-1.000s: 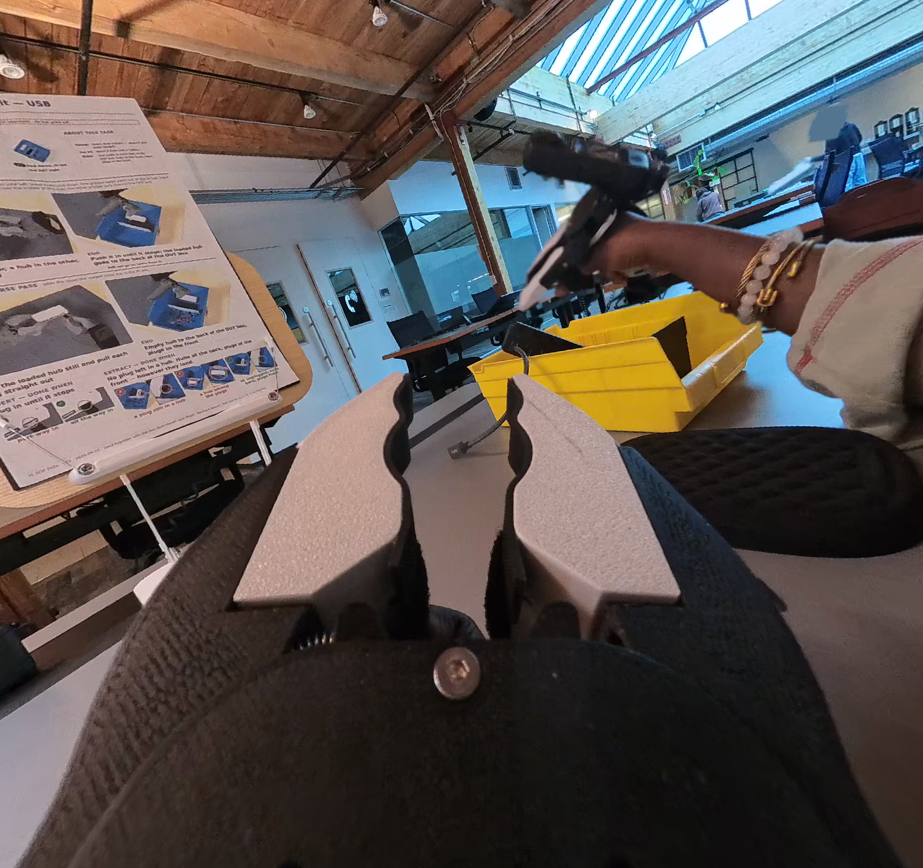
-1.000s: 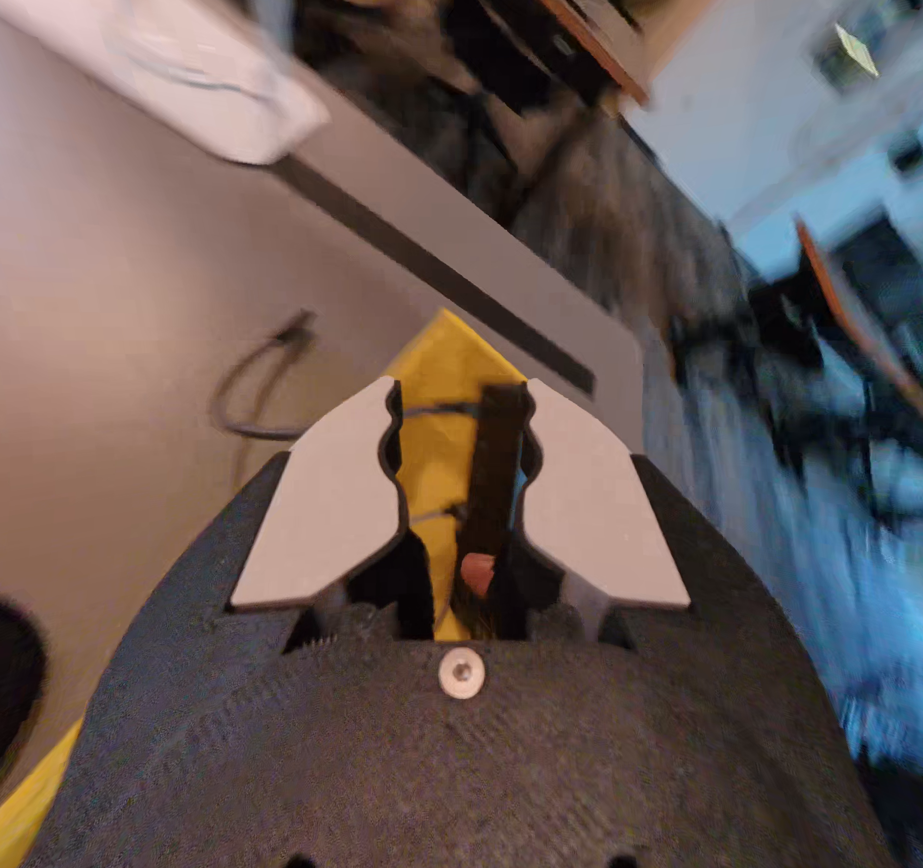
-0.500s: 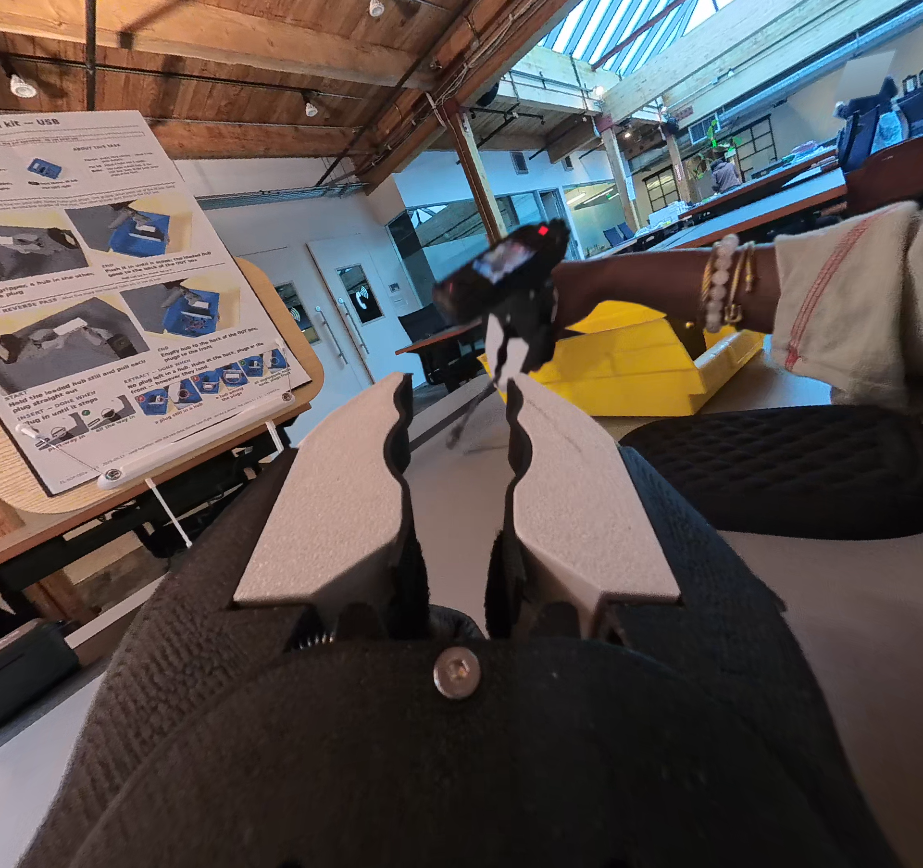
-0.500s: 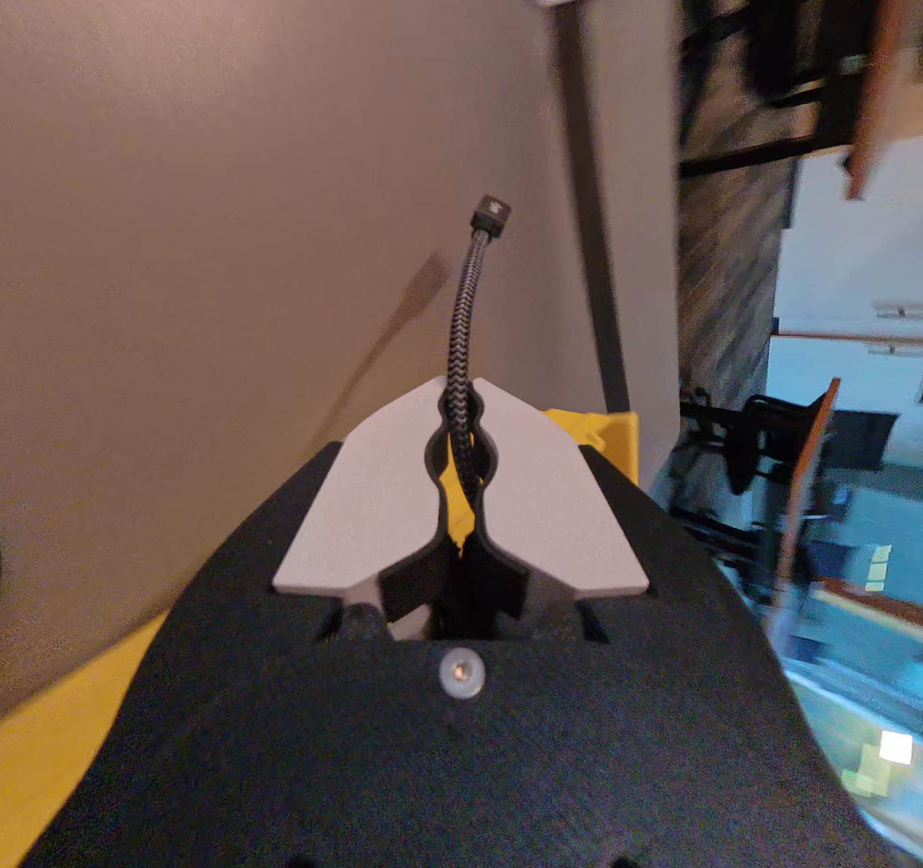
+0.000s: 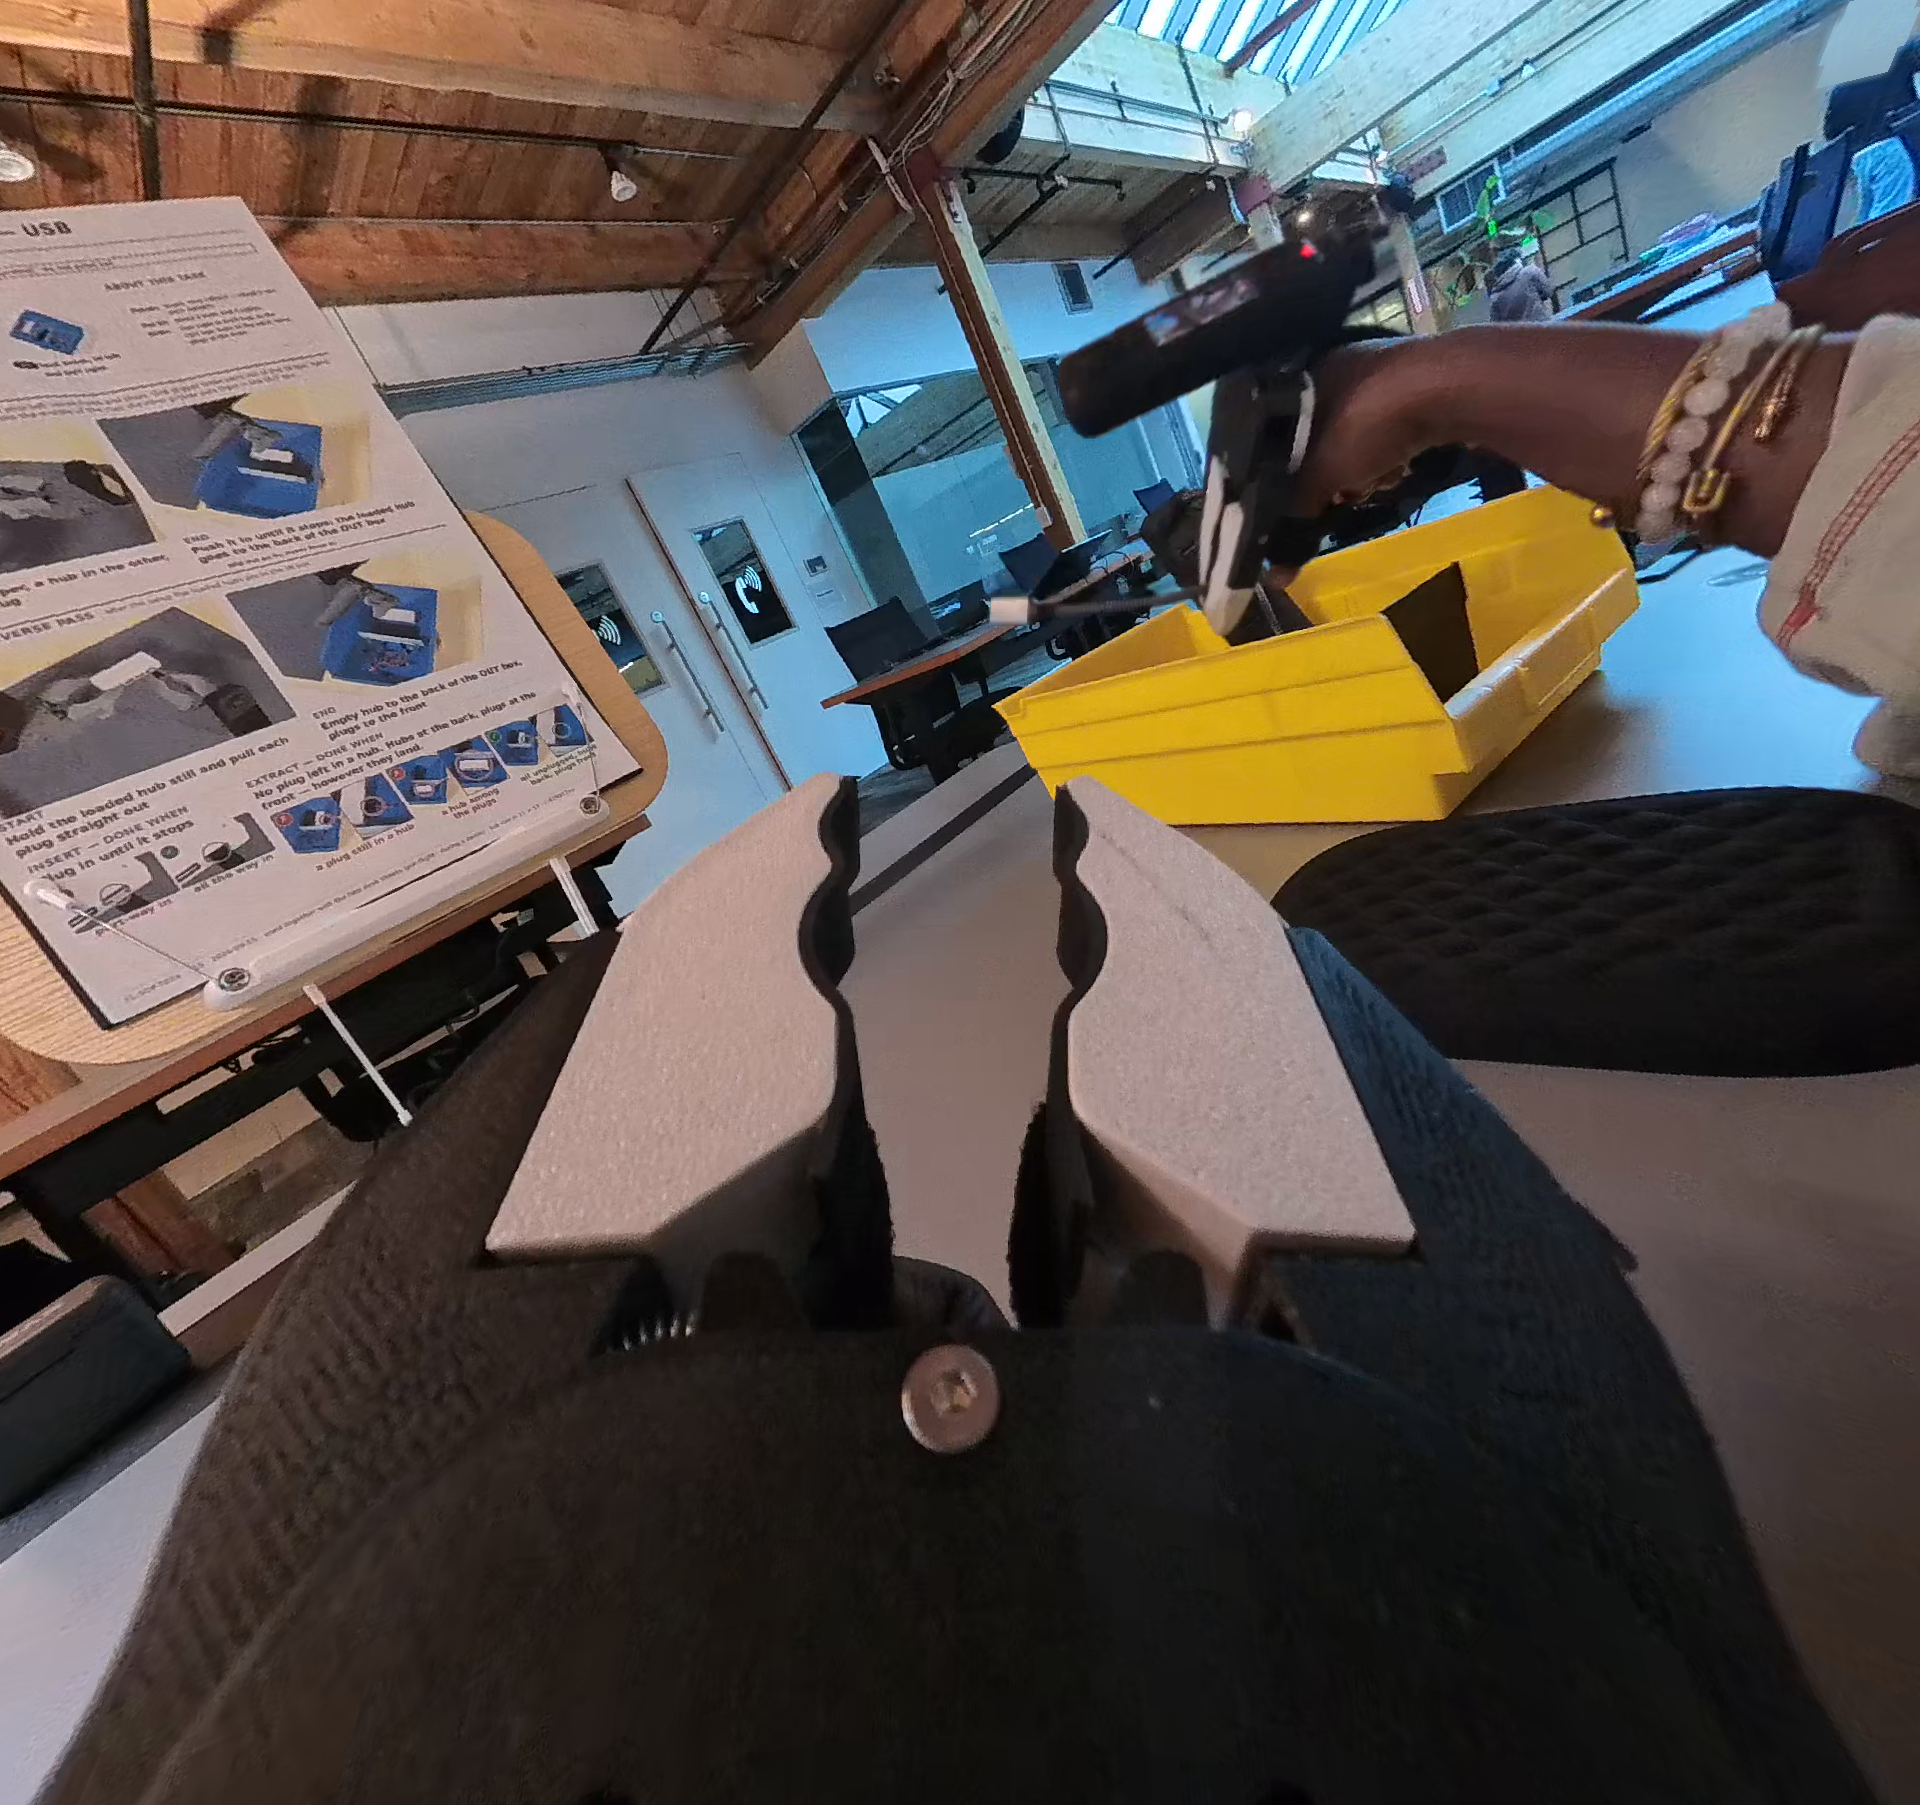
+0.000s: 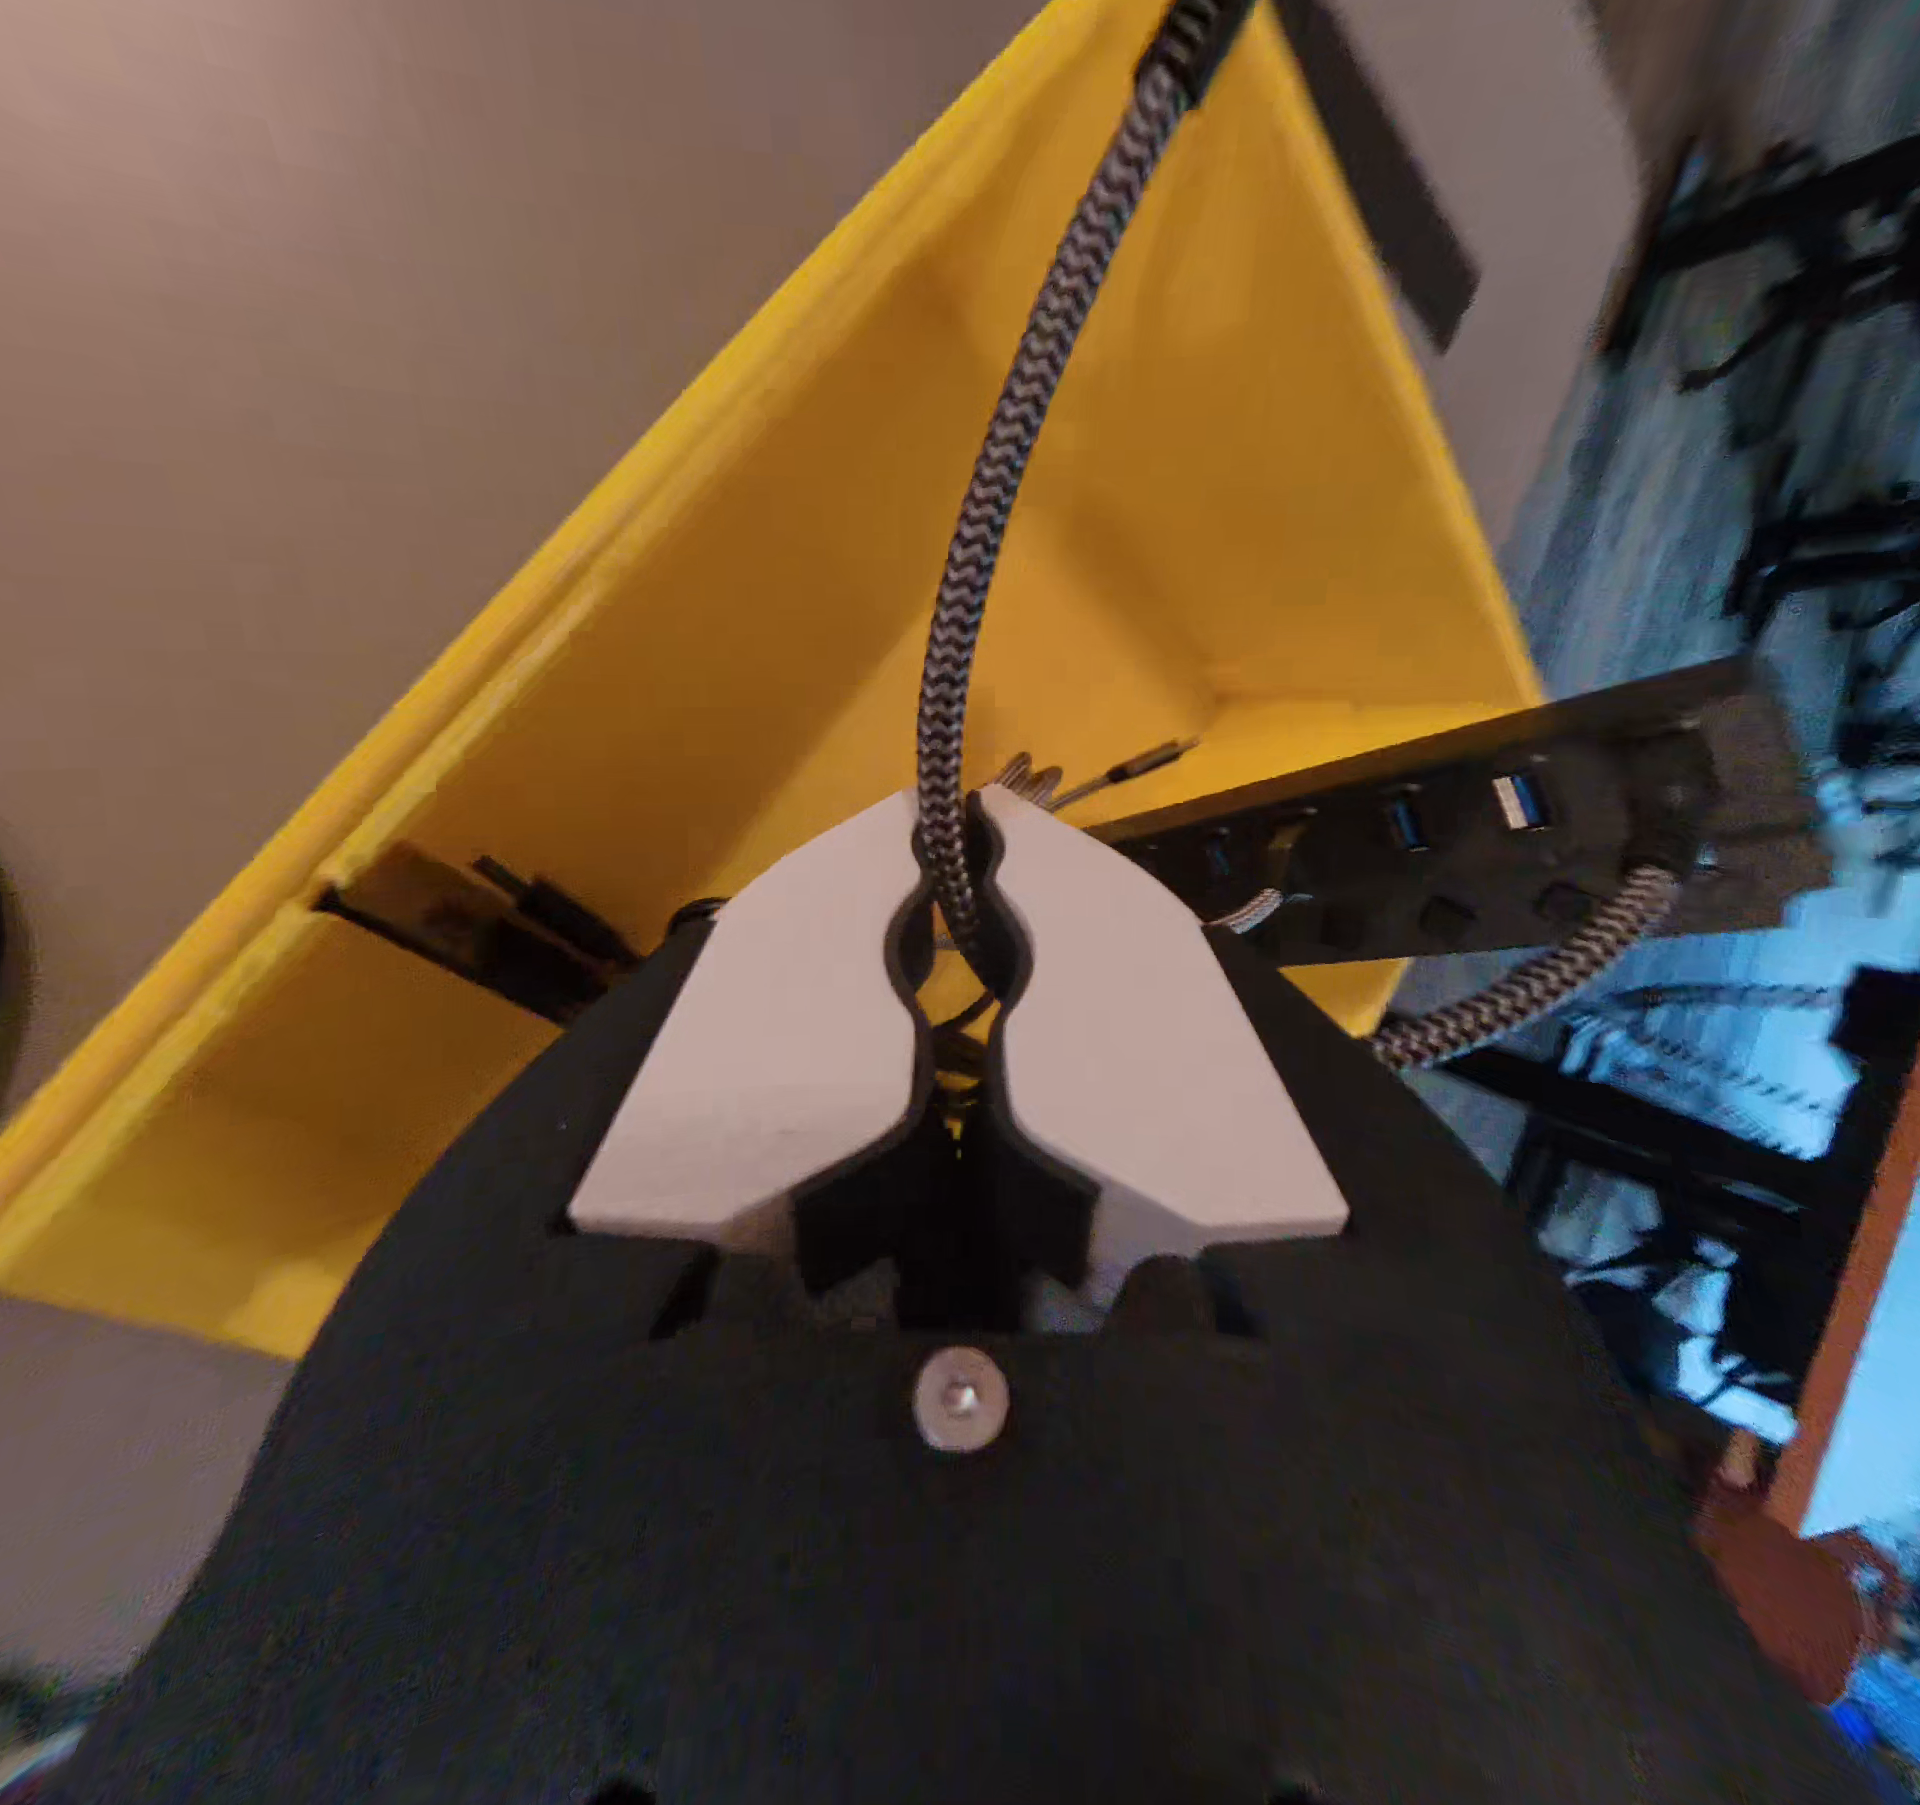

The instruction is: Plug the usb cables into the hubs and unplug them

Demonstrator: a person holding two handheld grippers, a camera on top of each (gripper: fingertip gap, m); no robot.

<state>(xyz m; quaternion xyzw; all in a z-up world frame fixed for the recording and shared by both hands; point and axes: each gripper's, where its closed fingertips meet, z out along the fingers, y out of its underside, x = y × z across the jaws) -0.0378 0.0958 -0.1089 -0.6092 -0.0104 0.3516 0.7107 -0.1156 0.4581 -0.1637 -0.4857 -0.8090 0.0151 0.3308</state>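
My right gripper point(image 6: 951, 805) is shut on a black-and-grey braided USB cable point(image 6: 1039, 353), which rises from between the fingers towards a dark plug at the top edge. A black USB hub point(image 6: 1455, 851) with blue ports hangs just right of the fingers, over the yellow bin point(image 6: 727, 612). A braided lead point(image 6: 1538, 966) loops from the hub. In the left wrist view, the right gripper point(image 5: 1234, 602), held by a hand, hovers over the yellow bin point(image 5: 1247, 716), and a cable end point(image 5: 1013, 609) sticks out to its left. My left gripper point(image 5: 951, 820) is open and empty, low over the grey table point(image 5: 1662, 1340).
An instruction board point(image 5: 260, 612) stands on a wooden easel at the left. A black quilted pad point(image 5: 1610, 945) lies on the table to the right of my left gripper. The bin has a black divider point(image 5: 1439, 628), with more dark parts point(image 6: 468, 924) behind it.
My right gripper was open over the bin; it closed on the braided cable, swung out over the table, and is now back over the bin with the hub beside it. The left gripper stayed open.
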